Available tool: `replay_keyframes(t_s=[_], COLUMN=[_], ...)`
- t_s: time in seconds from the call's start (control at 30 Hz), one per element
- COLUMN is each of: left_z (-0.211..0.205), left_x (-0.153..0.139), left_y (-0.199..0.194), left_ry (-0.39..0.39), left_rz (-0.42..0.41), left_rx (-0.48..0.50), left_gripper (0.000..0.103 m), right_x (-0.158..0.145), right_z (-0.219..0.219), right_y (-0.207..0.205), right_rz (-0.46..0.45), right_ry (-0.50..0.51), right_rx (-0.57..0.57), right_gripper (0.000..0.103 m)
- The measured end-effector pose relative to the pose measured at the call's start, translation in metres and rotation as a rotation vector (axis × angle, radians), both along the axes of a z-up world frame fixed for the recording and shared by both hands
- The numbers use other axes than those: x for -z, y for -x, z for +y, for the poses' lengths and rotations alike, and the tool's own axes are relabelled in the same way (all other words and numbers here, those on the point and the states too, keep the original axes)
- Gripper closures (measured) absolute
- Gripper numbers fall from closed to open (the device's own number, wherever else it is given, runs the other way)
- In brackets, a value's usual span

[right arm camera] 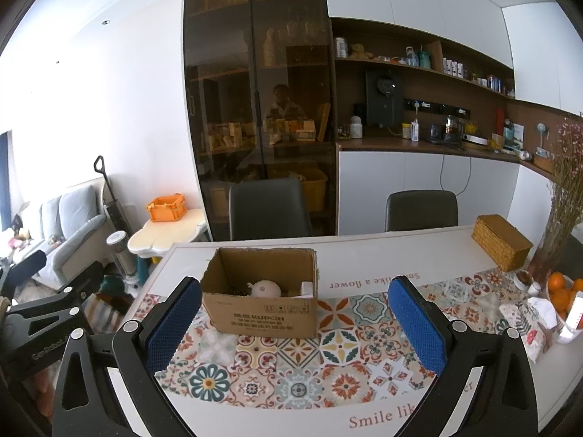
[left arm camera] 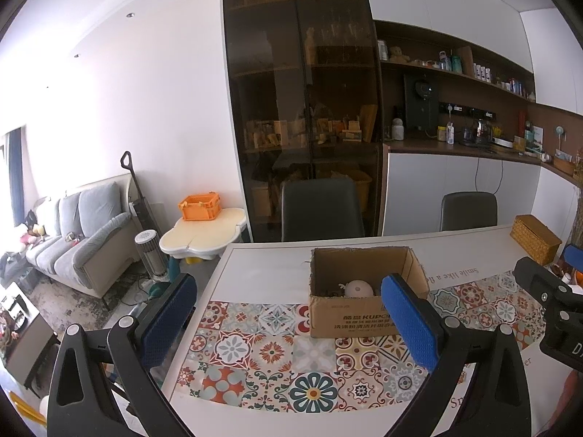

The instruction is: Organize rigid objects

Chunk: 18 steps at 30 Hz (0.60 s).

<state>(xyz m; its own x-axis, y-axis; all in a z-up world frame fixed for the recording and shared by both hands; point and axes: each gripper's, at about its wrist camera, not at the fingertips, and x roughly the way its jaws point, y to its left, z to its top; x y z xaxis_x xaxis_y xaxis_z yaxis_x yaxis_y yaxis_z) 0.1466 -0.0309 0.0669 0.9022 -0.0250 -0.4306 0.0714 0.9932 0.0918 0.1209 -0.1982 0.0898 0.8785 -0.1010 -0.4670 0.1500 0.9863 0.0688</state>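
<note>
Cardboard box (right arm camera: pixel 260 293) sits on the patterned table mat (right arm camera: pixel 291 375), ahead of both my grippers. Left gripper (left arm camera: pixel 288 322) gapes wide and empty; right gripper (right arm camera: pixel 297 327) likewise. Inside the box rests a white round object (right arm camera: pixel 267 288). I judge a careless reach could clip the box rim and shove it. Right of the box there's open mat; left, the table edge (right arm camera: pixel 145 291) runs close.

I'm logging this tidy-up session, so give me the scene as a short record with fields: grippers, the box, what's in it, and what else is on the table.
left gripper: open, holding nothing
right gripper: open, holding nothing
cardboard box: open-topped, on the patterned table mat
box contents: round white object, small white item; the rest unclear
elsewhere on table: wicker box, oranges
</note>
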Motion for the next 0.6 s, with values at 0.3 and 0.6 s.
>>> replay_keyframes(t_s=[0.3,0.6], left_z=[0.0005,-0.0005], left_x=[-0.0001,-0.0002], left_y=[0.0,-0.0005], left_ry=[0.001,0.001], left_rz=[0.002,0.001], left_rx=[0.0,0.001], left_gripper=[0.0,0.0], right_x=[0.0005,0.0008], right_z=[0.0007,0.0009], right_y=[0.0003,-0.0007], right_rz=[-0.003,0.0], right_ry=[-0.002,-0.003], right_rx=[-0.004,-0.009], right_gripper=[0.0,0.0])
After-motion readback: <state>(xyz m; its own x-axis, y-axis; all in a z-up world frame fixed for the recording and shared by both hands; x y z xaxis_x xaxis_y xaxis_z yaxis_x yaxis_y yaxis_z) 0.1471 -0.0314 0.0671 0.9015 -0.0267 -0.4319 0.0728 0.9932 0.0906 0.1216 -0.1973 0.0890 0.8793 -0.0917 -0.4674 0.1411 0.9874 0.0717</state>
